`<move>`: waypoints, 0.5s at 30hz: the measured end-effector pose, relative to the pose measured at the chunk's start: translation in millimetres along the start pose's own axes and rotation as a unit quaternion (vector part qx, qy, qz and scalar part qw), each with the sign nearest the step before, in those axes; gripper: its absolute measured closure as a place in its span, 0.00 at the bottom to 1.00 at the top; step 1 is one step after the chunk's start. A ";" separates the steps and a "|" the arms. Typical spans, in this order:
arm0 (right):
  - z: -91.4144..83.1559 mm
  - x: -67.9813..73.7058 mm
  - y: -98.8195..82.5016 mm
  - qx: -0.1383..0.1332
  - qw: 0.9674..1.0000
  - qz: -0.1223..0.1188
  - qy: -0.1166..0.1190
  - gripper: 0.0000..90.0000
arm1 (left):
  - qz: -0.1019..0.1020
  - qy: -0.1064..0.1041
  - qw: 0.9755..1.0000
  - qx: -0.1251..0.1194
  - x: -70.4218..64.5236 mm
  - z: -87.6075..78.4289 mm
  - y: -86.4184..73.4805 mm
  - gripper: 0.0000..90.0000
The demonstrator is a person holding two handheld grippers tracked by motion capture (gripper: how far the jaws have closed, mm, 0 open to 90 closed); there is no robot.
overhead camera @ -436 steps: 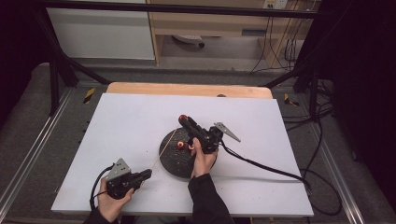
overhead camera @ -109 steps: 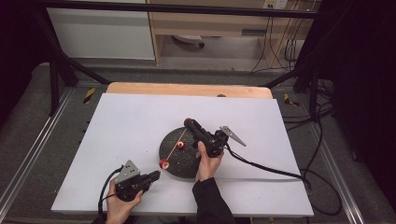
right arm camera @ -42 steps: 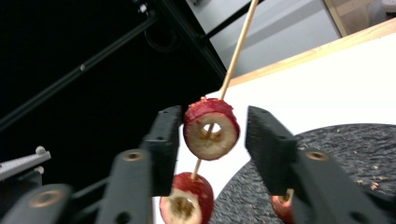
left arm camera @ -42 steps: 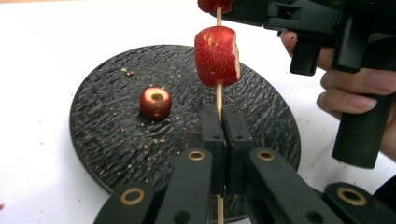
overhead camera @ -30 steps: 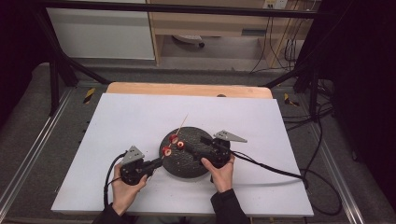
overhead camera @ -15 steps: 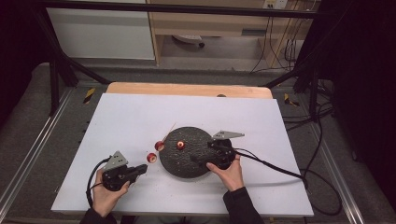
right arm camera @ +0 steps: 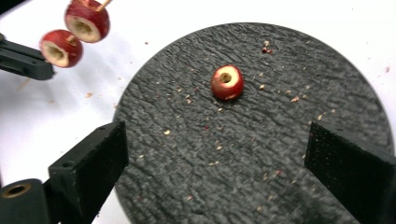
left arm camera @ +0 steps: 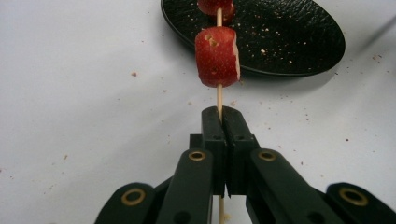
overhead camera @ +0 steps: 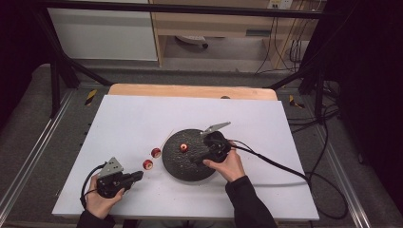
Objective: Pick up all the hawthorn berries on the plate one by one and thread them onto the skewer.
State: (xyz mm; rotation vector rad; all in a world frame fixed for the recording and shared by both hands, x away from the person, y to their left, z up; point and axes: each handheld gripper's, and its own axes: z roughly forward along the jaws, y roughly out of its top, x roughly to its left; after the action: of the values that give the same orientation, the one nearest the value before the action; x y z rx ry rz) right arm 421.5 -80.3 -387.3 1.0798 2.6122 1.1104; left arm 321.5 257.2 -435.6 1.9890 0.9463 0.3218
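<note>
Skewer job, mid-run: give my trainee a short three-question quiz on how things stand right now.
1. True or false: the left gripper is shut on the skewer.
2. How many fruit pieces are threaded on the skewer? A) one B) two C) four
3. Where does the loose fruit piece lie, and are the right gripper jaws closed on it?

Key:
1. True: the jaws are pressed together on the stick.
2. B.
3. On the black plate, ahead of the right gripper; no, the jaws stand wide open with nothing between them.
</note>
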 end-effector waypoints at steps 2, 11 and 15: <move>4.3 -0.9 5.9 0.011 1.000 -0.008 -0.007 0.11 | -0.001 0.004 1.000 0.000 1.5 0.1 -0.4 0.98; 27.0 -1.8 24.6 0.065 0.997 -0.031 -0.018 0.18 | -0.005 0.006 1.000 0.000 5.0 -0.5 -0.1 0.98; 38.3 -3.5 36.1 0.086 0.995 -0.043 -0.022 0.23 | -0.007 0.010 1.000 0.000 7.6 -1.3 -0.6 0.98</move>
State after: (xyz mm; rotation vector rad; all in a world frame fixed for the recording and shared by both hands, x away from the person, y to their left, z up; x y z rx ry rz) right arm 458.1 -42.6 -391.8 0.9997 2.7308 0.8470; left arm 325.6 263.7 -436.3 1.9820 0.9730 0.3329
